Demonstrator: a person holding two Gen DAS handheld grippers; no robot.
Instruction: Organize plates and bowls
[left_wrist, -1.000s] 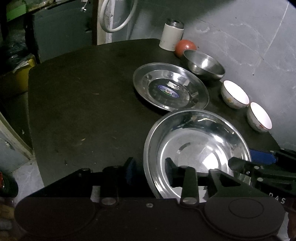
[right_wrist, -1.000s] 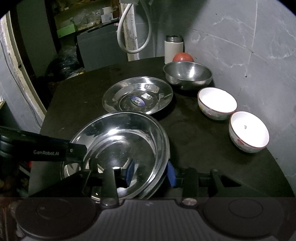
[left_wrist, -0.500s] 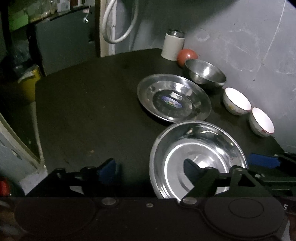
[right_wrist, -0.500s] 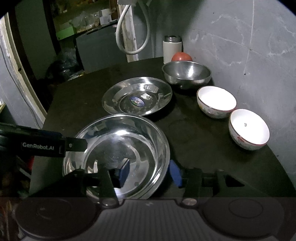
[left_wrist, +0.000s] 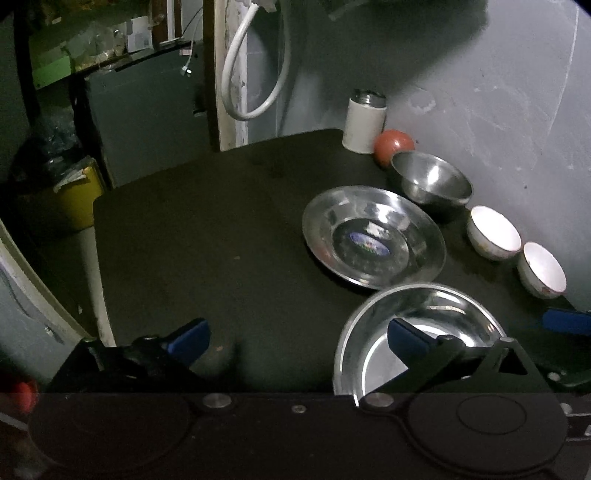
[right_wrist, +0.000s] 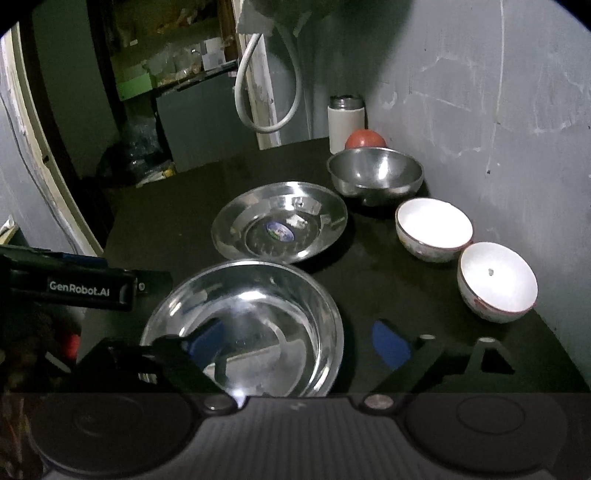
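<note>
**Both tools letting go of the big steel plate**

So the deep steel plate (right_wrist: 243, 325) sits flat on the dark surface (left_wrist: 221, 240), at the near edge, right in front of both cameras. The left tool (left_wrist: 295, 338) and right tool (right_wrist: 299, 345) are both spreading their jaws right now. Each has one blue pad hanging over the plate's inside and the other outside the rim, so the rim runs between the jaws but nothing is pinching it. Released, basically.

My guess at why two tools on one plate: it's wide and slippery, so taking opposite rims keeps it level while it's carried.

Orientation: it's round, so no real long axis; the open side faces straight up, base down, not tilted as far as I can tell.

It sits just in front of the flatter steel plate with the sticker (right_wrist: 279, 221), rims close, and I can't say if they touch. Behind that is a steel bowl (right_wrist: 375, 173), then two white bowls (right_wrist: 434, 229) (right_wrist: 496, 280) in a row along the wall. Looks like plates get one line and bowls another. Stacking isn't done yet.
</note>
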